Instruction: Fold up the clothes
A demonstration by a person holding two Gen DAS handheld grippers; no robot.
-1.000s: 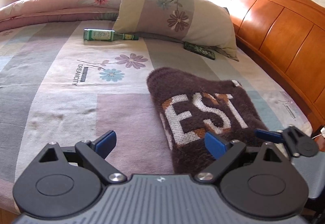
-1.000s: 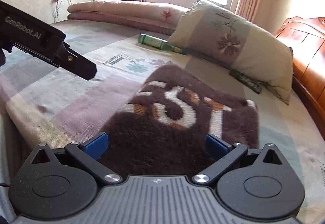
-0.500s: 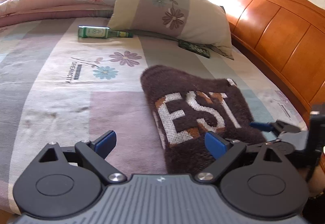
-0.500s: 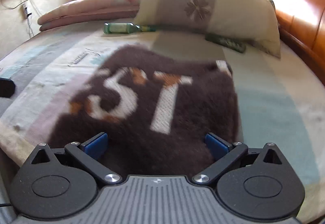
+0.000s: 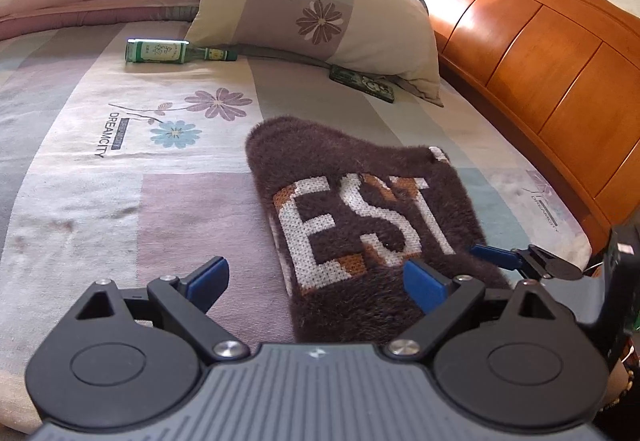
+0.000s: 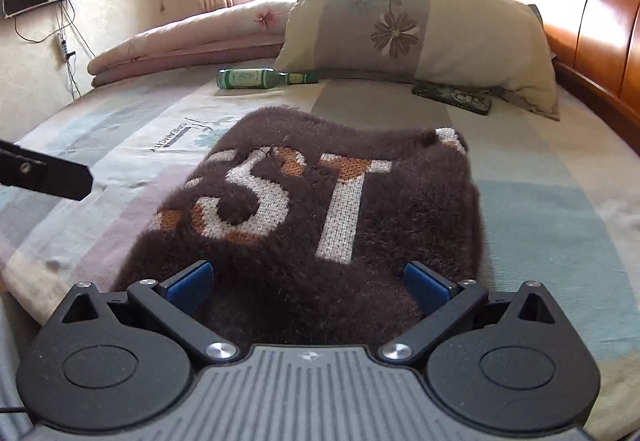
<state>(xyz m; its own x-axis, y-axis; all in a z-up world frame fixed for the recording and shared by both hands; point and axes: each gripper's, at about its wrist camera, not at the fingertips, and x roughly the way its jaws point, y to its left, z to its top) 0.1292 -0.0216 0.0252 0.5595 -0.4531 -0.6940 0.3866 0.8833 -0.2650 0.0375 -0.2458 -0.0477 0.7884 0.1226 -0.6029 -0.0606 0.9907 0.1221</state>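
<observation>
Two hand-held grippers poised wide open over a folded brown sweater on a bed.

The fuzzy brown sweater (image 6: pixel 320 209), lettered "EST" in white and orange, lies folded into a neat rectangle on the patterned bedsheet (image 5: pixel 80 181) near the bed's front edge. The left gripper (image 5: pixel 316 279) hangs with its blue pads spread wide and nothing between them, the sweater's near-left corner lying at its one o'clock. The right gripper (image 6: pixel 308 281) is likewise spread wide and empty-handed, poised over the sweater's near edge, which fills the space at its twelve o'clock. Beyond the sweater, a green bottle (image 6: pixel 256 78) lies on its side at eleven o'clock from the right wrist view; a flowered pillow (image 6: pixel 420 29) leans against the wooden headboard (image 5: pixel 540 53) at one o'clock, a dark flat case (image 6: pixel 452 97) tucked at its foot.
</observation>
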